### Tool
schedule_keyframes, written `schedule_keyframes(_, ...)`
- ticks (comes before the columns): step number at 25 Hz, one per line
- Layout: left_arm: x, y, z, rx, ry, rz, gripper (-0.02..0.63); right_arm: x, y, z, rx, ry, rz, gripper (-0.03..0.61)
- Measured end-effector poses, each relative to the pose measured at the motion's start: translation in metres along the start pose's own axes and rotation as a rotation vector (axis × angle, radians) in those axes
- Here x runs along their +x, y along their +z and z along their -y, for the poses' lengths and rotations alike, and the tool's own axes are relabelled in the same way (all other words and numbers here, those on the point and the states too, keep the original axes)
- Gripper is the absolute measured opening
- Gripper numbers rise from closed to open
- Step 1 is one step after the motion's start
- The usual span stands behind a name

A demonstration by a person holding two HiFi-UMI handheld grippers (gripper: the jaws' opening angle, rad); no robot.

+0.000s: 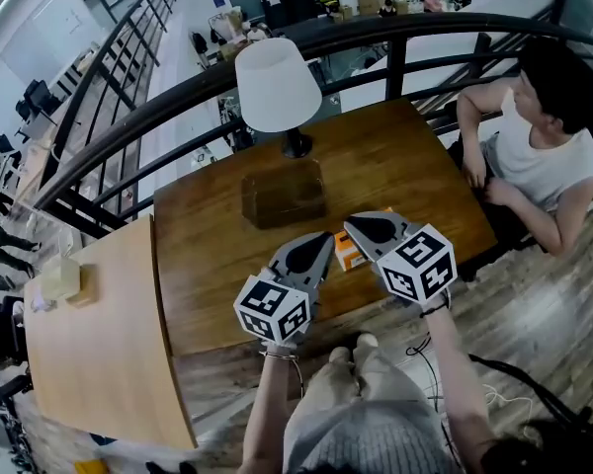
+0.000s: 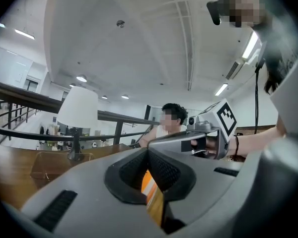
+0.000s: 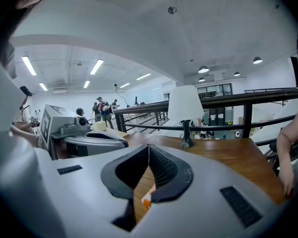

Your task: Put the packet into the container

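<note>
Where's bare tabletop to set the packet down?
Bare wood left of the clear container, out to the table's left edge, and right of it toward the seated person. Crowded by the orange packet, between left gripper and right gripper.

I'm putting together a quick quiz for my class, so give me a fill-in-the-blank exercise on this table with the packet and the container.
The lamp has a ___ shade. The packet on the table is mostly ___. The packet lies outside the clear ___, on the wood. The left gripper and the right gripper both have their jaws ___.
Missing words: white; orange; container; shut.
</note>
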State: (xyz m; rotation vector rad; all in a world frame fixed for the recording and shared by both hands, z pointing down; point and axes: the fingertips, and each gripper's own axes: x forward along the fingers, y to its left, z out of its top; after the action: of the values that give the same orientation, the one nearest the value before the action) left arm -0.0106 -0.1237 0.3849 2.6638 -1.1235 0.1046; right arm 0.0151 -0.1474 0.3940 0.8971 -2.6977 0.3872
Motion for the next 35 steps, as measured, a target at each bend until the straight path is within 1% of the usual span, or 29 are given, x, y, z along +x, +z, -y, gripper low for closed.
schedule_keyframes(6,0.035,-0.015,0.002,-0.023,-0.058,-0.040,0.006,0.000,-0.018,0.032,0.008,0.000,-0.064,0.013)
schedule_keyframes(12,0.057,-0.028,0.013,-0.044,-0.134,-0.093,0.005,-0.006,-0.037,0.056,0.009,-0.058,-0.121,0.015)
schedule_keyframes(13,0.061,-0.031,0.015,-0.047,-0.146,-0.098,0.006,-0.007,-0.041,0.059,0.019,-0.061,-0.124,0.023)
schedule_keyframes(15,0.068,-0.036,0.020,-0.058,-0.174,-0.107,0.005,-0.009,-0.051,0.065,0.057,-0.065,-0.138,0.091)
schedule_keyframes(17,0.077,-0.042,0.024,-0.070,-0.199,-0.116,0.005,-0.011,-0.062,0.074,0.088,-0.078,-0.154,0.121)
schedule_keyframes(22,0.093,-0.052,0.028,-0.085,-0.231,-0.139,0.005,-0.019,-0.087,0.100,0.147,-0.109,-0.210,0.164)
schedule_keyframes(26,0.103,-0.062,0.028,-0.100,-0.242,-0.155,0.005,-0.018,-0.108,0.111,0.200,-0.091,-0.261,0.181)
schedule_keyframes(29,0.109,-0.066,0.029,-0.103,-0.245,-0.163,0.005,-0.015,-0.118,0.118,0.234,-0.074,-0.294,0.182)
schedule_keyframes(35,0.113,-0.069,0.030,-0.093,-0.245,-0.169,0.006,-0.008,-0.134,0.117,0.332,-0.023,-0.326,0.181)
